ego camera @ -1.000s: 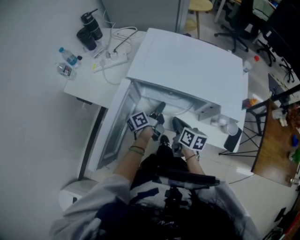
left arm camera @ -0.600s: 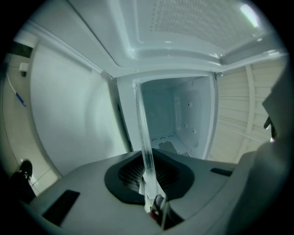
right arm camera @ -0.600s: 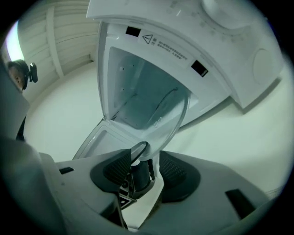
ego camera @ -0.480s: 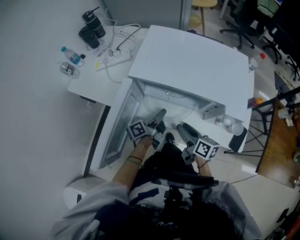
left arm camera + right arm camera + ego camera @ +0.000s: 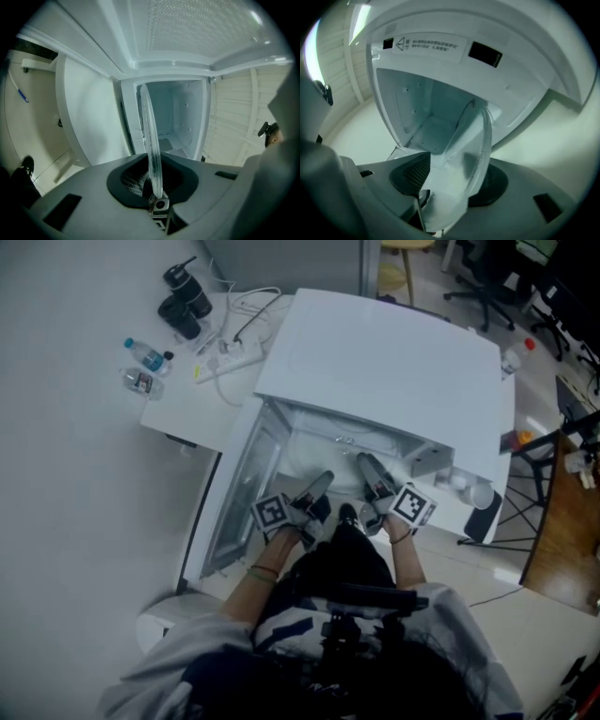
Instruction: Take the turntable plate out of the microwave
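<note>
The clear glass turntable plate (image 5: 151, 140) stands on edge between the jaws of my left gripper (image 5: 154, 180), which is shut on its rim in front of the open white microwave (image 5: 375, 343). In the head view the left gripper (image 5: 319, 486) and the right gripper (image 5: 370, 472) both point into the cavity mouth. My right gripper (image 5: 450, 178) has just been opening its jaws. They now stand wide apart, with the plate (image 5: 468, 150) slanting loosely between them. Behind the plate lies the bare cavity (image 5: 422, 122).
The microwave door (image 5: 239, 493) hangs open on the left. A white side table (image 5: 187, 409) to the left carries water bottles (image 5: 145, 357), a black tumbler (image 5: 183, 292) and a power strip (image 5: 225, 357) with cables. A stool (image 5: 398, 254) and office chairs stand behind.
The left gripper has drawn back toward me from the cavity with the plate. The right gripper swung out to the right, then came back up to the opening.
</note>
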A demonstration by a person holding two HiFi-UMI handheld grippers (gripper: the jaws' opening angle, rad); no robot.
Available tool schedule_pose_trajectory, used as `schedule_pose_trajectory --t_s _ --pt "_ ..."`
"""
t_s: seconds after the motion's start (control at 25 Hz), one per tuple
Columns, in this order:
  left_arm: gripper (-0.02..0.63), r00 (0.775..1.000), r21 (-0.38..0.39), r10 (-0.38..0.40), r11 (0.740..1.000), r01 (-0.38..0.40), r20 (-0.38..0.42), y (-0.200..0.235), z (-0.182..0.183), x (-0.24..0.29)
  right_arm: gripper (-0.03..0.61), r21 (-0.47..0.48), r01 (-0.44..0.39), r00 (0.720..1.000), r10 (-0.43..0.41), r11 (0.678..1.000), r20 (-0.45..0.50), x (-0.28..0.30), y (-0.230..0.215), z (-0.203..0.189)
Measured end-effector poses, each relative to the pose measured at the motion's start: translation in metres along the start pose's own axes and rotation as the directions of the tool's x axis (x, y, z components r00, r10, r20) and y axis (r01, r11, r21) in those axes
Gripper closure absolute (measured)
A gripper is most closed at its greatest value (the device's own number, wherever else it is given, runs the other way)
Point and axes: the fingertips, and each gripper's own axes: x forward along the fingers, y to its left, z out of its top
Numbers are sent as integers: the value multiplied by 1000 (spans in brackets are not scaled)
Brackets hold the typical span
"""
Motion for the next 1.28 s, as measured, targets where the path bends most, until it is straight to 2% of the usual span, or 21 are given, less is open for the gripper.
schedule_pose_trajectory --t_s 0.08,0.12,0.2,0.32,0.44,0.56,0.6,0.72,0.92,1.08,1.2,1.28 --pt "583 1000 13 16 1000 -16 1 2 -1 -4 463 -26 6 1000 -6 1000 -8 4 2 1" --pt "580 1000 17 24 1000 -24 0 3 -2 -6 502 -60 10 1000 -12 998 -21 5 3 0" --pt "575 1000 25 29 999 -29 -3 3 -4 -10 499 -95 29 999 -33 995 -42 4 1 -4" --pt "571 1000 74 19 997 -19 1 5 -4 -12 508 -52 25 999 -26 998 -20 2 1 -8" --pt "569 994 114 100 988 -105 48 24 8 -15 517 -57 39 999 -40 998 -19 -2 0 -9" --pt "569 988 36 19 999 -24 151 22 29 -2 512 -61 31 999 -33 998 -38 -3 4 -13" --pt "569 986 33 -3 999 -3 168 22 36 2 512 -51 23 999 -25 998 -35 -3 5 -14" --pt "574 989 49 -31 999 24 145 20 39 13 511 -54 43 999 -44 998 -28 -7 1 -13" --pt "576 996 100 -7 995 -2 90 10 28 15 498 -90 75 996 -78 993 -33 -18 -3 -13" --pt "573 993 144 84 985 -95 85 12 21 0 492 -114 45 998 -49 992 -34 -29 12 -15" --pt "574 996 130 -8 992 -4 93 -12 13 -3 492 -124 35 999 -39 992 -32 -40 22 -20" --pt "574 995 129 -25 992 12 99 -22 7 -12 492 -131 28 999 -33 991 -35 -48 30 -26"
